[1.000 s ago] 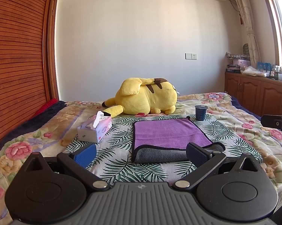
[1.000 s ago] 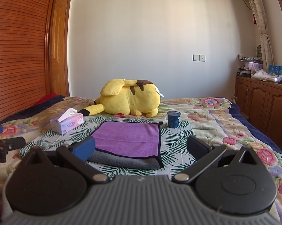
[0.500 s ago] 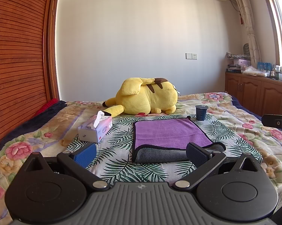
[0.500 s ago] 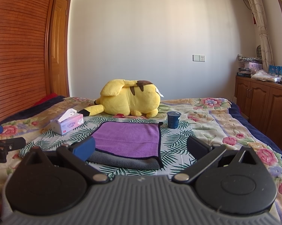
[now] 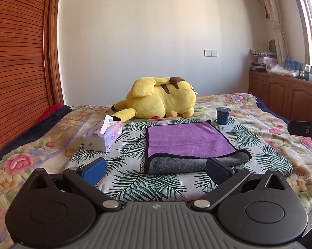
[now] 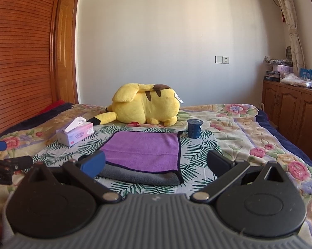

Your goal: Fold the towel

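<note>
A towel (image 5: pixel 189 140), purple on top with a grey underside showing along its near edge, lies flat on the bed; it also shows in the right wrist view (image 6: pixel 144 150). My left gripper (image 5: pixel 156 169) is open and empty, held just short of the towel's near grey edge. My right gripper (image 6: pixel 156 164) is open and empty, also just short of the near edge, with the towel between its fingers in view. The right gripper's tip shows at the right edge of the left wrist view (image 5: pixel 307 129), and the left gripper at the left edge of the right wrist view (image 6: pixel 8 166).
A yellow plush toy (image 5: pixel 162 100) lies behind the towel. A tissue box (image 5: pixel 103 137) stands to the towel's left, and a dark blue cup (image 5: pixel 222 115) at its far right corner. Wooden cabinets (image 5: pixel 284 95) line the right wall, a slatted wardrobe (image 5: pixel 17 66) the left.
The view from the left gripper has shifted very slightly; the right gripper has not visibly moved. Both stay open and the towel lies as before.
</note>
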Demonstrator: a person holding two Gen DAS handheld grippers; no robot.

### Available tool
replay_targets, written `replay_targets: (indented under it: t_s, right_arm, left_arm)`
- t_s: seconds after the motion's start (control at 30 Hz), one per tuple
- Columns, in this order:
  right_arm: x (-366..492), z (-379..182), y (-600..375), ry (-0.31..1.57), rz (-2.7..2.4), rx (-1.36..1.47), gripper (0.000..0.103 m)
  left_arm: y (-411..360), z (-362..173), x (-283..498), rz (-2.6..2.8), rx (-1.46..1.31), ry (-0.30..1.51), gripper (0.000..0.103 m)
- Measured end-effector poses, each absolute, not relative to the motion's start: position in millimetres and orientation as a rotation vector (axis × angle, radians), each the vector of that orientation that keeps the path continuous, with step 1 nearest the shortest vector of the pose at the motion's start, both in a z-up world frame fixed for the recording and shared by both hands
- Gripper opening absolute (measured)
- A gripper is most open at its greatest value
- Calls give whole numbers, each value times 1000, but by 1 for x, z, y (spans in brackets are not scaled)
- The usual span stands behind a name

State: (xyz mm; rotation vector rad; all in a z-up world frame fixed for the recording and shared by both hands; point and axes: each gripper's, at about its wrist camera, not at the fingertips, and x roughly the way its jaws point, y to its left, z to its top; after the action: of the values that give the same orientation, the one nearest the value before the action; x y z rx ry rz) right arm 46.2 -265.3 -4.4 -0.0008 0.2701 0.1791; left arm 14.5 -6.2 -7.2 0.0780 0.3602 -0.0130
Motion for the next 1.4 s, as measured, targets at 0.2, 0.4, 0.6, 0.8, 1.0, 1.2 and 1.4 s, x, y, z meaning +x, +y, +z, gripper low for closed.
replay_targets:
  t_s: [0.2,0.4,0.6,0.8,1.0,1.2,1.4]
  right_arm:
    - [58,-8,-265,288,180,14,103]
    - [74,-13,-266,312,177,25,103]
    - [89,-18,-260,328,189,-23,103]
    - [105,-23,-258,366,199,-24,103]
    - [123,-30,-259,401,197,-22,103]
    - [140,-38,-257,429,198,-38,103]
    - [154,-44,-257,455,201,-40,103]
  left_arm:
    - [-9,-10,29,-28,97,402,87]
    - [-12,-11,40,-44,126,420,87]
    - [-12,-14,55,-49,128,441,87]
    - [-8,-17,72,-66,122,456,87]
    - [-6,-23,90,-73,119,469,87]
    - [-1,-33,108,-75,108,496,87]
    - [2,-44,129,-70,116,517,87]
